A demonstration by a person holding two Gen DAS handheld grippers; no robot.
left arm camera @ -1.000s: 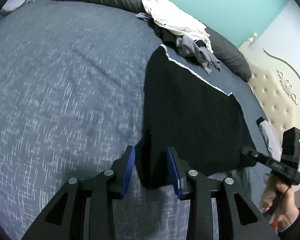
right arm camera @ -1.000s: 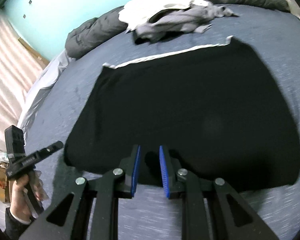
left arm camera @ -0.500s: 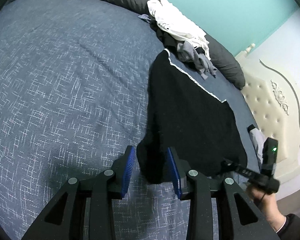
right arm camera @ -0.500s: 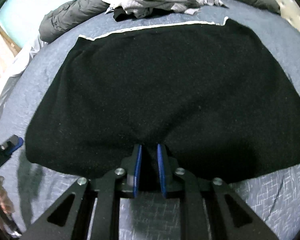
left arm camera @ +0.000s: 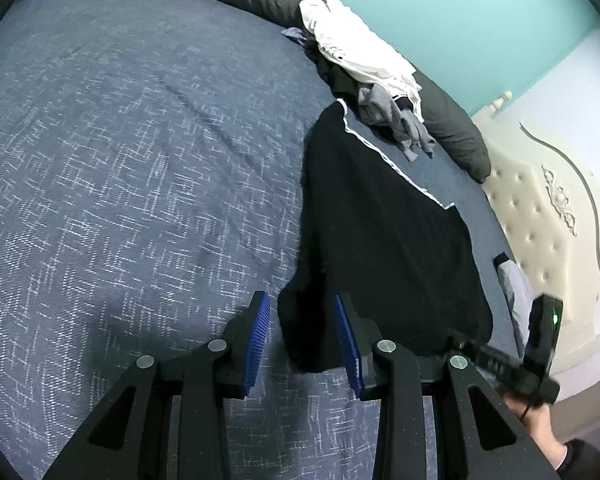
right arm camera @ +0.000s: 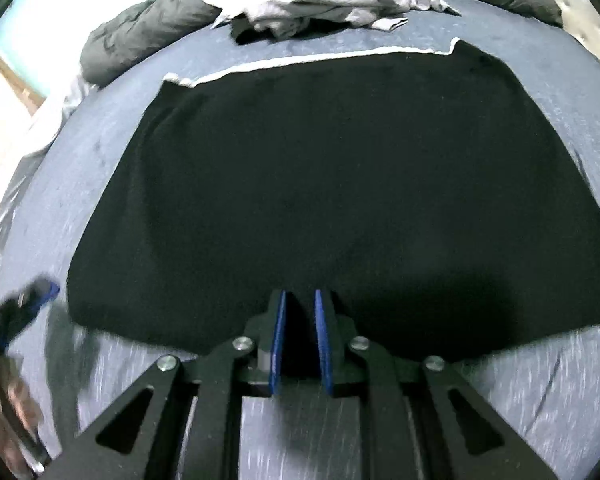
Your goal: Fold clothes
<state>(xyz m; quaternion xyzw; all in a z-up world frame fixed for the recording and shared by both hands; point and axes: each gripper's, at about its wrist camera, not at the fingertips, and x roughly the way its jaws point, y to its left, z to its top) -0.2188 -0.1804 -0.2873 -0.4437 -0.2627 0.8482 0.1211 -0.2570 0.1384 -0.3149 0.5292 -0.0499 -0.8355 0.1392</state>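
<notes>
Currently black garment (right arm camera: pixel 340 184) lies flat on the bed (left arm camera: pixel 120 160). Left tongs (left arm camera: pixel 302 340) apart, its corner between them, unpinched. Right tongs (right arm camera: pixel 300 334) clamped on its near hem.

Both grippers, left gripper (left arm camera: pixel 304 336) and right gripper (right arm camera: pixel 300 330), were matte black with ribbed blue pads (left arm camera: pixel 256 340) and round silver screws (left arm camera: pixel 385 346). Green LED lit on one handle. The hand (left arm camera: pixel 540 428) wore a dark sleeve (left arm camera: pixel 578 454).
</notes>
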